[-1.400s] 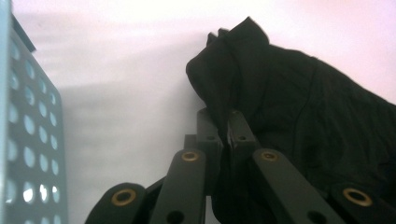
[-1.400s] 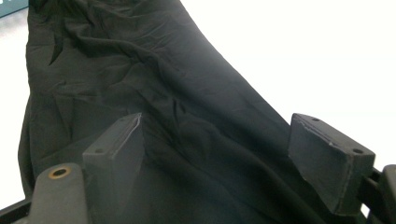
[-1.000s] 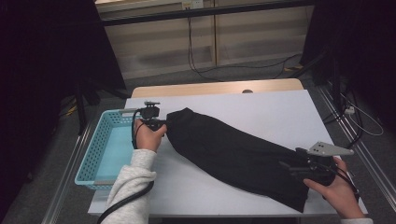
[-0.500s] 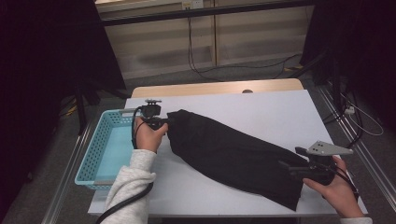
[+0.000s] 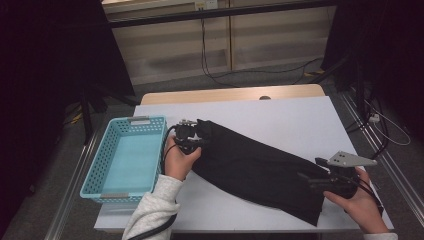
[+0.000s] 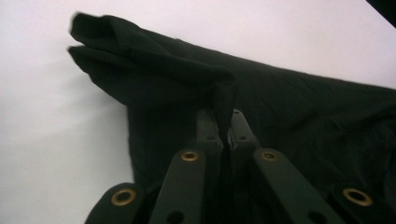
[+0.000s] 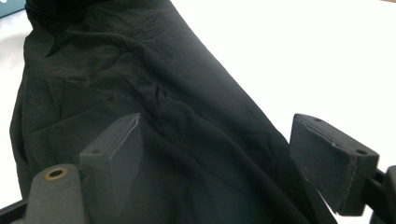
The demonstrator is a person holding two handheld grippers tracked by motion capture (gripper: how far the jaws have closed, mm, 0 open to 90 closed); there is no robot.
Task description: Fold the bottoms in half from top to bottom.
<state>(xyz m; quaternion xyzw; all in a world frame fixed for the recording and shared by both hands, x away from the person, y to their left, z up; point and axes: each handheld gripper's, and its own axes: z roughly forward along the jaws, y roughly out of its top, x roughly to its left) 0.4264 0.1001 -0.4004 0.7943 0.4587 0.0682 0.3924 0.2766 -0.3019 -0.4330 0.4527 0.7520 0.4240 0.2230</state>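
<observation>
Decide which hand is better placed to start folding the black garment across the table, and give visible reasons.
Left. The left gripper is already shut on a fold of the black garment near the basket; the right gripper stands open over the cloth.

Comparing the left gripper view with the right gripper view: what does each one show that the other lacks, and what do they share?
Left gripper view: the left tongs shut on a pinched fold of the black cloth, with a bunched end lifted beyond them.

Right gripper view: the right tongs open, their pads standing apart over the cloth without pressing it, and a corner of the turquoise basket at top left.

Both: the black cloth lying on the white table.
</observation>
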